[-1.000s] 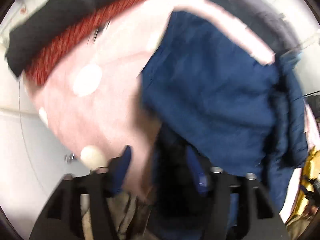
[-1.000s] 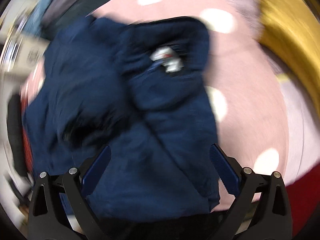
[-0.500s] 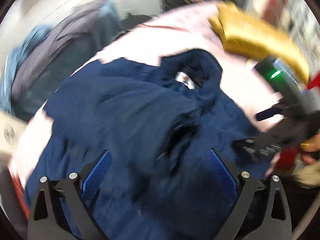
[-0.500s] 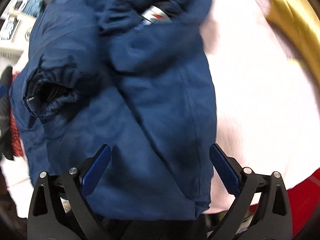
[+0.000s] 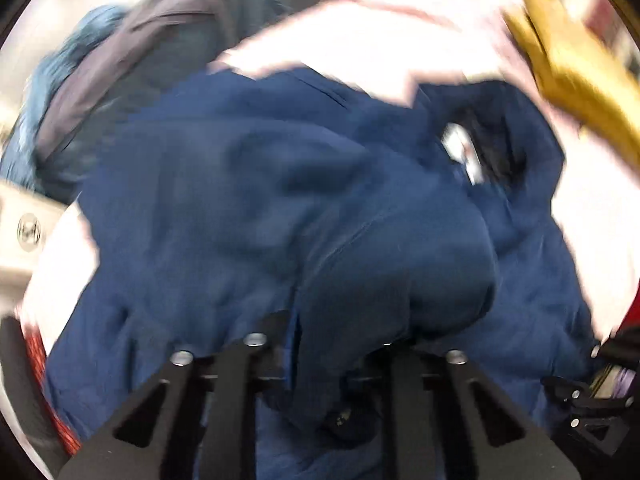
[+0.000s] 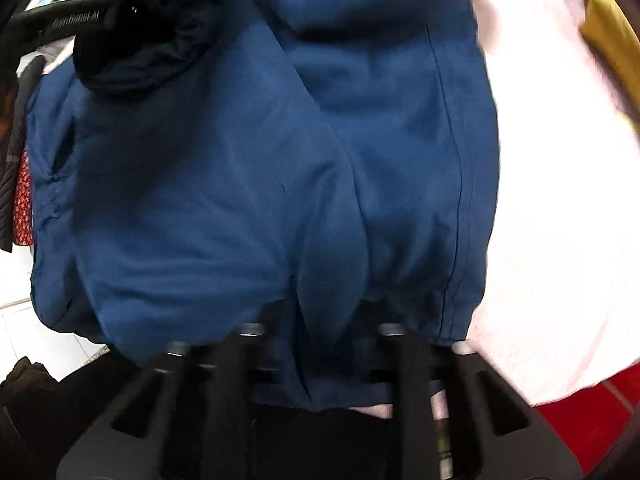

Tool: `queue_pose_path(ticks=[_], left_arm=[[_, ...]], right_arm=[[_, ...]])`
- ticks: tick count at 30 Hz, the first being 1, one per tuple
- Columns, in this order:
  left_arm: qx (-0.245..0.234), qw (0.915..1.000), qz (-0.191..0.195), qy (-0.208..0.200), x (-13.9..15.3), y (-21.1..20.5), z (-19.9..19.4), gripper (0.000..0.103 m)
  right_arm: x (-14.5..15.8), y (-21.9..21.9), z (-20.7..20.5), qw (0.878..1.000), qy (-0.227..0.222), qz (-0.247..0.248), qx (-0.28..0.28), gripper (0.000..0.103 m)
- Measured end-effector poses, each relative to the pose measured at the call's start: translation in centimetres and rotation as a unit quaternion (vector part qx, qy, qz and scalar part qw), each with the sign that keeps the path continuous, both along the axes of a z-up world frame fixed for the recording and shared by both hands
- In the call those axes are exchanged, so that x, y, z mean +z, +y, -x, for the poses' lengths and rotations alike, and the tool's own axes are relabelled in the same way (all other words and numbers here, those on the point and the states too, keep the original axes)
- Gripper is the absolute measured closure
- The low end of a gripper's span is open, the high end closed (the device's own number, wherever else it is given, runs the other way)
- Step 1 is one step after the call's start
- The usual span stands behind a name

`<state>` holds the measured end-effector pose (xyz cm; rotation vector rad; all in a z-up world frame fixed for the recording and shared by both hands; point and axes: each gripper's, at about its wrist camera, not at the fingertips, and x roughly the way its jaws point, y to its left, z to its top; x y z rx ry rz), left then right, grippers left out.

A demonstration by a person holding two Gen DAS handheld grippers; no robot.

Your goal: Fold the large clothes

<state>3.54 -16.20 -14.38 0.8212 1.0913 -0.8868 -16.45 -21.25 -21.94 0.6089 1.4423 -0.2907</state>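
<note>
both tongs [image 5: 320,344] [image 6: 320,332] closing, pinching the navy jacket's [image 6: 248,168] bunched fabric.

Fingertips buried in cloth, surroundings smeared

Folds of the navy jacket [image 5: 248,208] hide both grippers' pads; the white label [image 5: 464,156] at its collar is too blurred to read, and the yellow cloth [image 5: 580,92] runs off the frame.

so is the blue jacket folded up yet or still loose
Still loose: the blue jacket lies rumpled on the pink cover, with both grippers closing on bunched cloth.

One navy jacket [image 5: 248,208], one pink blanket [image 5: 360,28], two grippers.
</note>
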Motion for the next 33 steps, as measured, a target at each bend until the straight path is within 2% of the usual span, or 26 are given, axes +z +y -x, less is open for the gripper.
queue_pose_path(ticks=[1,3,4,6,7,8,10,11,13,14,16,17,19,21,24,25,27,30,31,33], left_arm=[[0.022,0.9995,0.019,-0.013,1.6,0.7,-1.3,0.092],[0.082,0.9935,0.063,-0.048,5.8,3.0,-4.7,0.094],[0.11,0.9887,0.085,-0.057,7.8,4.4,-6.4,0.094],[0.179,0.9715,0.132,-0.081,12.4,7.9,-10.6,0.095],[0.209,0.9608,0.152,-0.099,14.8,9.9,-11.9,0.095],[0.244,0.946,0.174,-0.123,17.8,12.5,-13.5,0.095],[0.294,0.9204,0.204,-0.158,22.0,16.3,-15.3,0.095],[0.326,0.9017,0.219,-0.181,24.6,19.1,-16.2,0.095],[0.365,0.8754,0.244,-0.203,28.1,23.1,-16.9,0.095],[0.388,0.858,0.257,-0.218,30.2,25.8,-16.9,0.095],[0.405,0.8415,0.256,-0.249,32.5,27.8,-16.1,0.095],[0.412,0.8313,0.25,-0.278,33.9,29.3,-15.2,0.095],[0.419,0.8168,0.241,-0.315,35.7,31.3,-13.6,0.095],[0.434,0.7977,0.249,-0.337,37.9,33.9,-12.6,0.095],[0.452,0.7787,0.261,-0.348,41.0,36.7,-12.0,0.095],[0.454,0.7728,0.259,-0.359,42.1,37.2,-12.4,0.095],[0.458,0.7625,0.257,-0.377,43.9,38.5,-13.4,0.095],[0.469,0.7531,0.254,-0.385,44.5,39.1,-16.1,0.095],[0.477,0.7525,0.249,-0.379,44.1,39.0,-17.5,0.095],[0.501,0.7554,0.231,-0.353,41.7,38.9,-21.5,0.095]], right_arm=[[1.6,-1.0,-0.1,1.0,-0.024,0.012,-0.009,0.093],[4.4,-3.1,-0.1,0.997,-0.063,0.026,-0.032,0.094],[5.8,-4.1,-0.1,0.996,-0.078,0.033,-0.042,0.094],[8.7,-5.9,-0.5,0.991,-0.111,0.057,-0.049,0.095],[10.7,-6.7,-1.1,0.987,-0.133,0.079,-0.046,0.095],[12.6,-6.9,-1.2,0.982,-0.153,0.102,-0.039,0.095],[16.6,-5.6,-2.9,0.97,-0.193,0.148,-0.016,0.096],[17.8,-3.5,-4.4,0.965,-0.208,0.162,-0.009,0.096],[20.9,-3.6,-5.3,0.953,-0.243,0.179,0.003,0.096],[22.9,-3.5,-5.4,0.945,-0.267,0.188,0.01,0.096],[26.2,-3.7,-5.9,0.931,-0.299,0.21,0.026,0.096],[27.3,-3.6,-5.9,0.925,-0.309,0.219,0.031,0.096],[29.7,-4.4,-6.8,0.912,-0.336,0.234,0.033,0.096],[32.4,-5.2,-5.7,0.905,-0.357,0.231,0.024,0.096],[36.5,-7.3,-8.0,0.891,-0.376,0.253,0.023,0.096],[36.5,-7.3,-8.0,0.891,-0.376,0.253,0.023,0.096],[38.9,-8.0,-9.2,0.883,-0.387,0.265,0.019,0.096],[40.9,-10.5,-12.8,0.88,-0.394,0.265,-0.007,0.095],[40.6,-11.9,-14.1,0.883,-0.391,0.258,-0.028,0.093],[38.3,-14.3,-17.0,0.904,-0.356,0.23,-0.059,0.08]])
